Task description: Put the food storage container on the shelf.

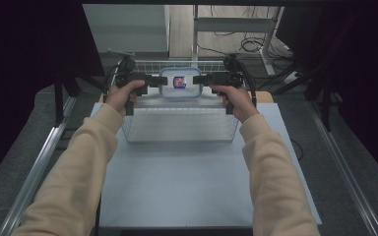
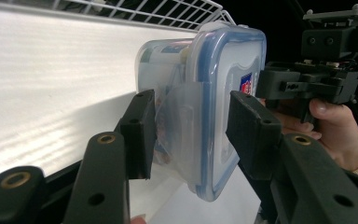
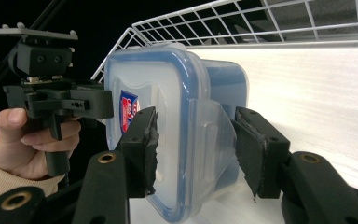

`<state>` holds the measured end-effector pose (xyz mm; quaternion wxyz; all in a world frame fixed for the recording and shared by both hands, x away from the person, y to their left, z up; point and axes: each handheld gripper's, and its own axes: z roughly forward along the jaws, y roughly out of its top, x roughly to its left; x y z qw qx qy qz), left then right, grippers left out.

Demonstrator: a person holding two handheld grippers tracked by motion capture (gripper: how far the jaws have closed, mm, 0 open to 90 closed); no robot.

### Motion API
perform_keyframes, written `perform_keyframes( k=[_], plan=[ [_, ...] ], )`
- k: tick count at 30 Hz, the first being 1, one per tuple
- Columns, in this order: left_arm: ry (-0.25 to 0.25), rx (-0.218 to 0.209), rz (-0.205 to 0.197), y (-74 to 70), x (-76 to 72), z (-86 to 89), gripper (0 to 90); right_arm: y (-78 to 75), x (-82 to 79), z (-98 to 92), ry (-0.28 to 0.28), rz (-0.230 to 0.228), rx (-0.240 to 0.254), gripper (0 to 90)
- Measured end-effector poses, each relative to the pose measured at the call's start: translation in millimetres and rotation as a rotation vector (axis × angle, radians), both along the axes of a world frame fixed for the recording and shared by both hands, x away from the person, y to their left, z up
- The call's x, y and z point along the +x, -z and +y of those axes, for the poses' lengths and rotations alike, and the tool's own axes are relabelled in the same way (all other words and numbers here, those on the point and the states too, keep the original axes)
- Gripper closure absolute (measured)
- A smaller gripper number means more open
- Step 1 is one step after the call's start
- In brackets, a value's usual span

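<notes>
A clear plastic container (image 1: 179, 83) with a blue-rimmed lid and a red and blue sticker hangs between my two grippers over the far part of a white wire basket (image 1: 177, 133). My left gripper (image 1: 156, 81) grips its left end and my right gripper (image 1: 203, 78) its right end. In the left gripper view the jaws (image 2: 191, 116) clamp the container (image 2: 223, 70) across lid and side latch. The right gripper view shows the same grip (image 3: 196, 130) on the container (image 3: 154, 84), one pad on the lid and the other at the latch flap.
The basket stands at the far end of a grey table top (image 1: 192, 187), and its wire rim (image 2: 144, 11) (image 3: 261, 18) rises behind the container. Each gripper view shows the other hand and gripper (image 2: 317, 79) (image 3: 56, 93) beyond the container. Dark curtains and metal rails flank the table.
</notes>
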<state>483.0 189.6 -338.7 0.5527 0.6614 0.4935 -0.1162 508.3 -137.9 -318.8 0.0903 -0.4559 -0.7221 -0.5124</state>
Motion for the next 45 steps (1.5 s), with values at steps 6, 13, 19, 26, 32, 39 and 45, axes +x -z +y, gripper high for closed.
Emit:
perform_keyframes(
  k=[6,13,19,26,32,39,45],
  plan=[
    [-0.024,-0.044,0.065,6.2,10.5,2.4,52.6,4.8,14.0,0.1,0.029,0.105,0.039,50.5],
    [-0.040,-0.083,0.119,12.3,18.0,4.0,50.1,11.5,23.9,0.3,0.072,0.191,0.084,48.9],
    [-0.048,-0.105,0.146,17.5,22.5,4.8,48.3,15.3,26.7,1.4,0.088,0.220,0.093,47.4],
    [-0.068,-0.075,0.131,18.0,21.6,4.7,40.4,13.4,23.5,5.5,0.104,0.193,0.065,40.9],
    [-0.146,0.013,0.005,5.8,7.9,8.5,21.7,-3.5,8.1,6.5,0.170,0.036,0.023,20.8],
    [-0.140,0.153,-0.169,-12.2,-41.2,10.8,20.6,-20.5,-35.1,-6.5,0.095,-0.197,-0.109,19.5],
    [-0.082,0.217,-0.250,4.5,-103.1,1.0,21.9,-4.4,-91.7,-37.2,0.024,-0.309,-0.119,21.7]
  ],
)
